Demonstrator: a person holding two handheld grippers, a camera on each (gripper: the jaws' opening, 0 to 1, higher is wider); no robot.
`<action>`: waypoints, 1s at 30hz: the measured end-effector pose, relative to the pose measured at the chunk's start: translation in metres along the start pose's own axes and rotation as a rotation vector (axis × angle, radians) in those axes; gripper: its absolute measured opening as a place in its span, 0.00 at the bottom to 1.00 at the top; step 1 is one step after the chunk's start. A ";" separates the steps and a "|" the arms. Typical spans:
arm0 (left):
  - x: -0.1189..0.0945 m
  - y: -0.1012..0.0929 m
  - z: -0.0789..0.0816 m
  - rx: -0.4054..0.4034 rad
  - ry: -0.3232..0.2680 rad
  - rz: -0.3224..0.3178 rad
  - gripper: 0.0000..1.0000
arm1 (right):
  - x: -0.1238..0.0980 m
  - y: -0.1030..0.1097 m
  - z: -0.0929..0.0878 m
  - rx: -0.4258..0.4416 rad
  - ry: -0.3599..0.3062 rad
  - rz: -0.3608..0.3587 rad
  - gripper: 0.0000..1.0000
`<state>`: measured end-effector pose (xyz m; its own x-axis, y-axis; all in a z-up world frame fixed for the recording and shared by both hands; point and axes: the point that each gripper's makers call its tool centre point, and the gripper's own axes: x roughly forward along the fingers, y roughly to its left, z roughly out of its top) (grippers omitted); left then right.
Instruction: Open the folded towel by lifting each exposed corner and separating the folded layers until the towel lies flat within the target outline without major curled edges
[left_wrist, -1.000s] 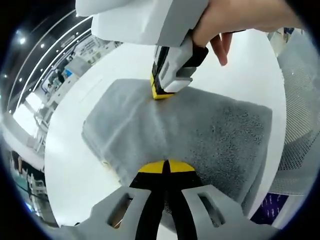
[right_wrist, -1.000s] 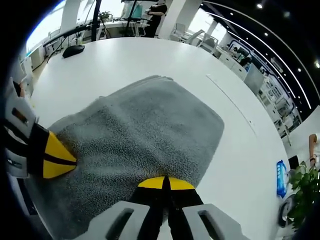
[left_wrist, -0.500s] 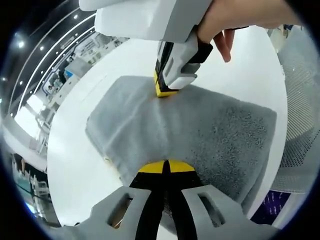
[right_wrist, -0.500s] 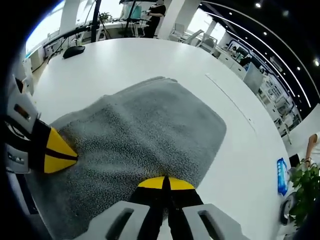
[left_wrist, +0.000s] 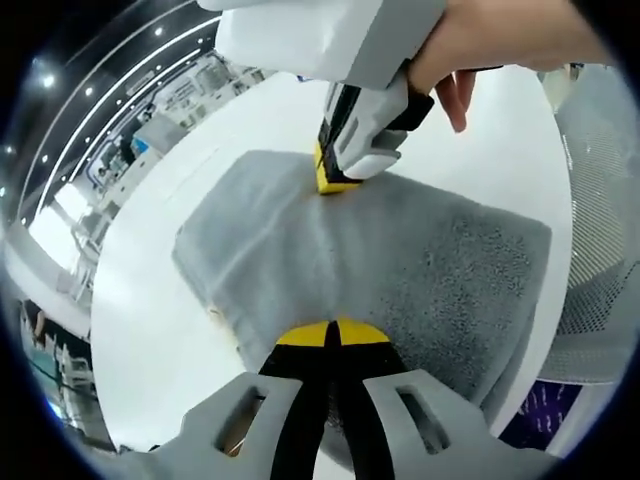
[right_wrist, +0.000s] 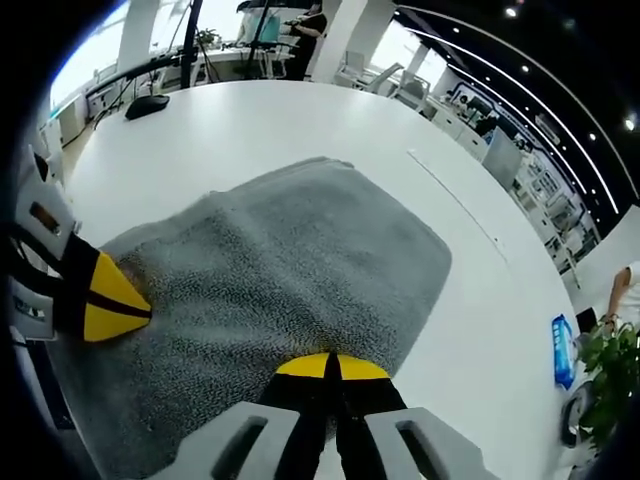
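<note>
- A large white table (right_wrist: 300, 120) fills the middle of the room.
- Beyond the white table's far edge stand desks with monitors (right_wrist: 262, 25), office chairs (right_wrist: 352, 68) and a standing person (right_wrist: 312, 22).
- Bright windows (right_wrist: 100, 45) run behind those desks.
- A dark ceiling (curved rows of spot lights (right_wrist: 545, 75)) arches above the white table.
- A leafy plant (right_wrist: 608, 385) and a blue object (right_wrist: 562, 352) sit off the white table's right side.

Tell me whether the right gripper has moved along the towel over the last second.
Cannot tell: the right gripper stays at the grey towel's far edge; small shifts match camera motion.
</note>
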<state>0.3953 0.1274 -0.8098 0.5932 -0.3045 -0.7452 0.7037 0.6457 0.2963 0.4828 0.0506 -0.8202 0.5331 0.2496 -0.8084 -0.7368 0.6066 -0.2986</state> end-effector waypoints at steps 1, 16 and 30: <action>0.000 0.000 0.000 0.006 0.000 0.001 0.00 | 0.000 0.000 0.000 0.001 0.001 -0.003 0.00; -0.002 0.001 -0.002 -0.082 -0.068 -0.001 0.00 | -0.005 0.003 -0.001 0.092 -0.047 0.001 0.00; -0.008 0.005 -0.002 -0.321 -0.218 -0.010 0.01 | -0.005 0.005 0.001 0.119 -0.116 0.057 0.00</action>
<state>0.3937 0.1347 -0.8034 0.6804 -0.4316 -0.5922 0.5723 0.8177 0.0618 0.4770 0.0531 -0.8174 0.5416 0.3676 -0.7560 -0.7163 0.6725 -0.1861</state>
